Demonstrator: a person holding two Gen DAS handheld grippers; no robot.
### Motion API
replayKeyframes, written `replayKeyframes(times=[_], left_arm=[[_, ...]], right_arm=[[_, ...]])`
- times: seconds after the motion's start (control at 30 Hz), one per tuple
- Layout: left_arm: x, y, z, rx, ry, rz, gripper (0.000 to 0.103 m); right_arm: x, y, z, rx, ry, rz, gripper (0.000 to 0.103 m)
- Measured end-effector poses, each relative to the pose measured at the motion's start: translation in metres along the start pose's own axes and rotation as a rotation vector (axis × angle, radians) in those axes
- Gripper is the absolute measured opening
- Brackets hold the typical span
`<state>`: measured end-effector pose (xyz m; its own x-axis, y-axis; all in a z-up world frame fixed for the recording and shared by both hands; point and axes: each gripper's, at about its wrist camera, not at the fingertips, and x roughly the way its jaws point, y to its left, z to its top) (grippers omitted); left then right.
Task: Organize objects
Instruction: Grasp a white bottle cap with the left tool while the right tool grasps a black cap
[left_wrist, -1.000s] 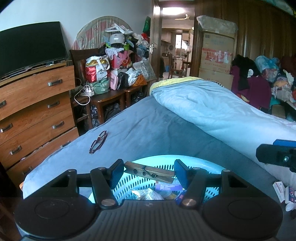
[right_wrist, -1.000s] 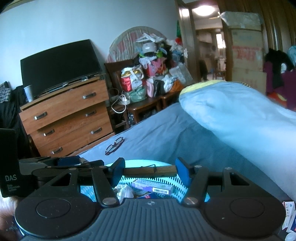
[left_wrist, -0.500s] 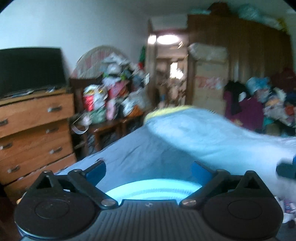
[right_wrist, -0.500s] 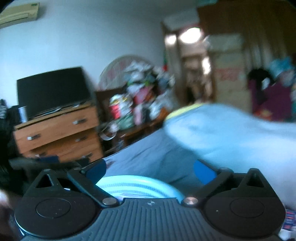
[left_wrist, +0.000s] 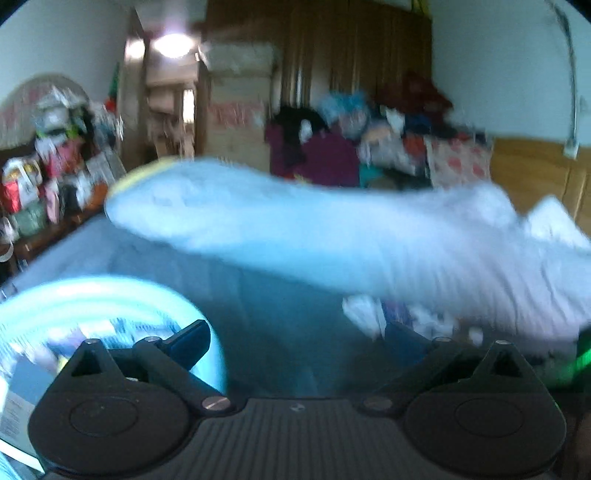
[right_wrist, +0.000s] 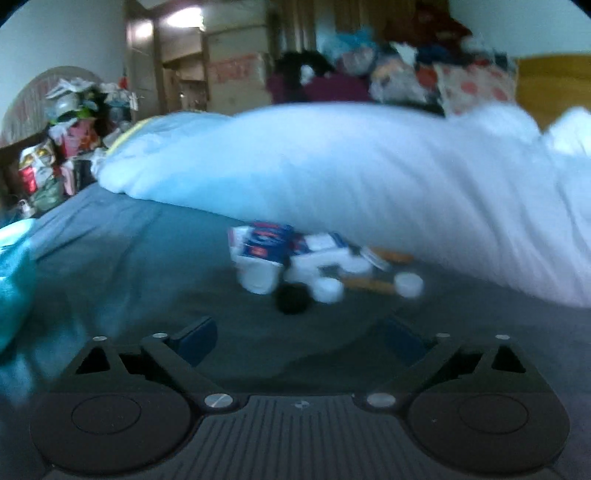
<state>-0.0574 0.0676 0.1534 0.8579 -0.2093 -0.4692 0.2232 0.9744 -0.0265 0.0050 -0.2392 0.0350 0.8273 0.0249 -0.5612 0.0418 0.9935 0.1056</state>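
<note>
Both views are motion-blurred. My left gripper (left_wrist: 295, 343) is open and empty above the grey-blue bed sheet (left_wrist: 280, 314). The light blue basket (left_wrist: 110, 295) with several small items in it sits at its lower left. My right gripper (right_wrist: 299, 336) is open and empty, pointing at a pile of small objects (right_wrist: 317, 266) on the sheet: white bottles, blue-and-white boxes, a black round item and something orange. The same pile shows faintly in the left wrist view (left_wrist: 373, 314). The basket's edge (right_wrist: 14, 266) is at the far left of the right wrist view.
A rolled light blue duvet (right_wrist: 369, 177) lies across the bed just behind the pile. Cluttered bags on a table (left_wrist: 40, 177) stand at the left, clothes heaps (left_wrist: 369, 140) and cardboard boxes (left_wrist: 232, 125) behind, a wooden headboard (left_wrist: 535, 177) at the right.
Both grippers opened and let go of the wooden clothespins over the basket. Both then swung right, away from the basket, toward the pile beside the duvet.
</note>
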Motion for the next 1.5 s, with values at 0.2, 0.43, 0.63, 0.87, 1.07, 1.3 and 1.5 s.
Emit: replayKeyframes(times=[0.2,0.43,0.63,0.87,1.07,1.3,1.5], left_arm=[[0.060,-0.020,-0.026,0.014,0.115,0.004,0.094],[0.107,-0.016,-0.029,0.061,0.123,0.021,0.095],[0.114,-0.036,-0.022,0.052,0.120,-0.060,0.079],[0.153,-0.104,-0.031,0.198,0.095,-0.258,0.076],[0.235,-0.173,-0.052,0.260,0.150,-0.391,0.064],[0.301,-0.219,-0.072,0.316,0.214,-0.354,0.053],[0.324,-0.229,-0.067,0.299,0.175,-0.290,0.064]], right_arm=[[0.072,-0.004,0.010,-0.041,0.076,0.118,0.072],[0.121,0.006,0.019,-0.048,0.118,0.107,0.062],[0.114,0.002,0.021,-0.045,0.098,0.125,0.041],[0.028,-0.059,-0.008,-0.001,0.048,0.043,0.041],[0.015,-0.081,-0.039,0.044,0.074,-0.004,0.042],[0.018,-0.097,-0.042,0.101,0.062,0.045,0.042],[0.023,-0.098,-0.040,0.121,0.058,0.050,0.043]])
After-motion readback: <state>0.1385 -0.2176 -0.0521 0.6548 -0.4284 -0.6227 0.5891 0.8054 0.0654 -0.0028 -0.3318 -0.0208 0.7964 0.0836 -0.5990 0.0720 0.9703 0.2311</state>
